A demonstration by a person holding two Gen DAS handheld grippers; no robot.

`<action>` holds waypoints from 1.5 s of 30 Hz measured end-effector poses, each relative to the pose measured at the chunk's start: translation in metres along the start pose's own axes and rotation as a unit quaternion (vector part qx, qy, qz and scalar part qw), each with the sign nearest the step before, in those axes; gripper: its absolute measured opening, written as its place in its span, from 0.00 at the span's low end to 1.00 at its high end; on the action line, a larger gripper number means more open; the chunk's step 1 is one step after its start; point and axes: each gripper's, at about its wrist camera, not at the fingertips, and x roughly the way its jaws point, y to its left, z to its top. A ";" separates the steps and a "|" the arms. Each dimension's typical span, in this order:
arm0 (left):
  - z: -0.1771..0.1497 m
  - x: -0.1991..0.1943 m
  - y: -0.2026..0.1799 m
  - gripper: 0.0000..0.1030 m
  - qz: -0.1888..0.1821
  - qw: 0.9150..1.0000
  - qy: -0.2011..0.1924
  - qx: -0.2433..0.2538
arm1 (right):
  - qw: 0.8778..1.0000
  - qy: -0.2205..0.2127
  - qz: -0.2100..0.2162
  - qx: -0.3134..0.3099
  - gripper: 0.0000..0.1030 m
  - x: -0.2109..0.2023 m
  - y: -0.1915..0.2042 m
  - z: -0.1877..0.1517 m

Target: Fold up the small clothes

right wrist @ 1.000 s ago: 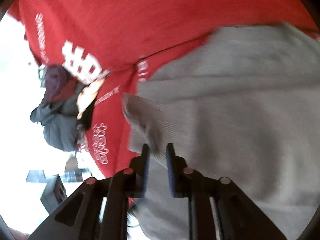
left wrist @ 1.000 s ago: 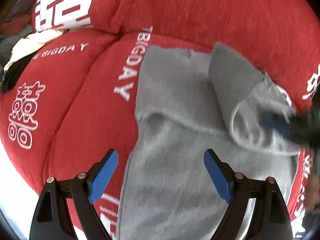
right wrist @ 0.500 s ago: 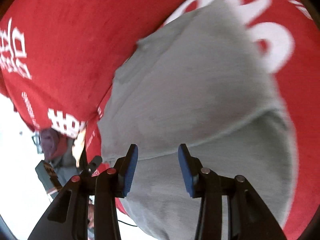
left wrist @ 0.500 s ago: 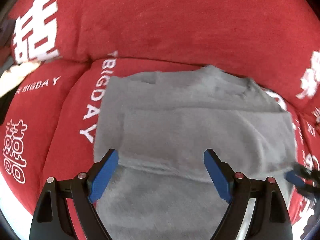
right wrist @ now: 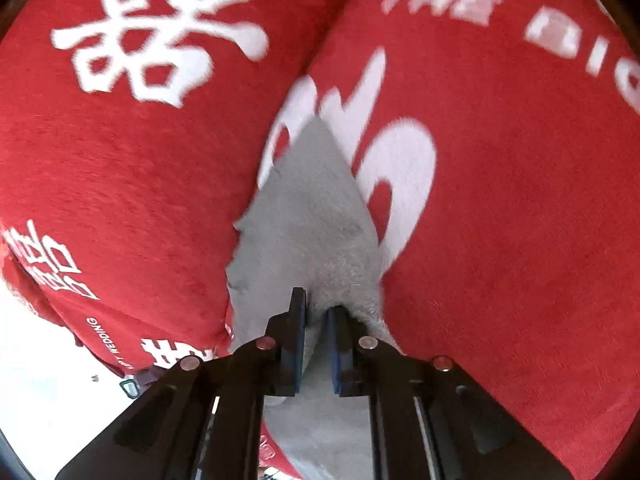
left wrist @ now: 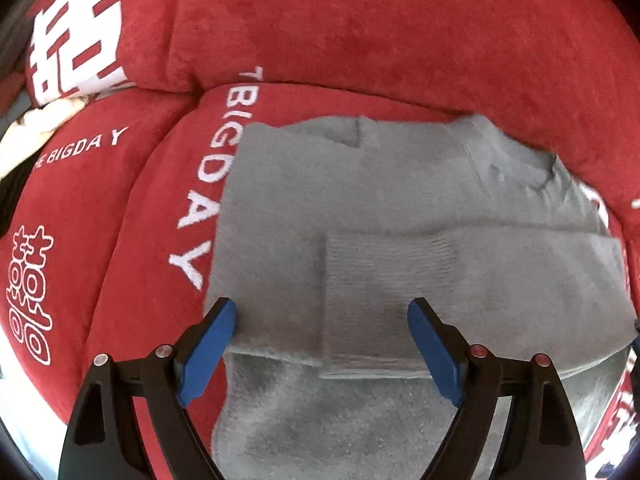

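1. The grey sweater (left wrist: 400,208) lay spread on the red cushions (left wrist: 360,32), filling the middle of the left wrist view and running off toward 6 o'clock.
2. A sleeve was folded across its body, the ribbed cuff (left wrist: 372,300) lying flat just beyond the left gripper's reach, toward 12 o'clock from it.
3. In the right wrist view the same sweater (right wrist: 308,216) showed only as a narrow grey wedge pointing to 12 o'clock, squeezed between two cushions.
4. The right gripper (right wrist: 318,312) had its blue pads nearly together, pinching a fold of the grey knit between them at 6 o'clock.
5. The left gripper (left wrist: 322,320) stood spread wide above the sweater, its blue fingers (left wrist: 208,344) either side of the cuff and gripping nothing.
6. White lettering (left wrist: 204,200) reading "BIGDAY" ran along the cushion at 9 o'clock from the sweater, touching its edge.
7. A cream cloth (left wrist: 44,120) lay well apart at 10 o'clock, near the frame's rim.
8. Large white characters (right wrist: 160,36) marked the cushion (right wrist: 100,160) at 11 o'clock in the right view.
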 end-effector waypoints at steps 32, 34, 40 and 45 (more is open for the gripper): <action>0.020 0.009 -0.023 0.48 -0.103 0.993 0.049 0.041 | 0.990 0.082 -0.055 -0.101 0.47 0.014 0.001 0.056; 0.022 0.007 -0.020 0.17 -0.115 0.991 0.046 0.045 | 0.989 0.078 -0.062 -0.112 0.47 0.014 0.005 0.063; 0.029 -0.002 -0.018 0.11 -0.125 0.991 0.020 0.049 | 0.989 0.081 -0.064 -0.103 0.46 0.030 0.003 0.088; 0.044 0.001 -0.014 0.11 -0.120 0.992 0.010 0.042 | 0.983 0.122 -0.073 -0.113 0.11 0.054 0.012 0.089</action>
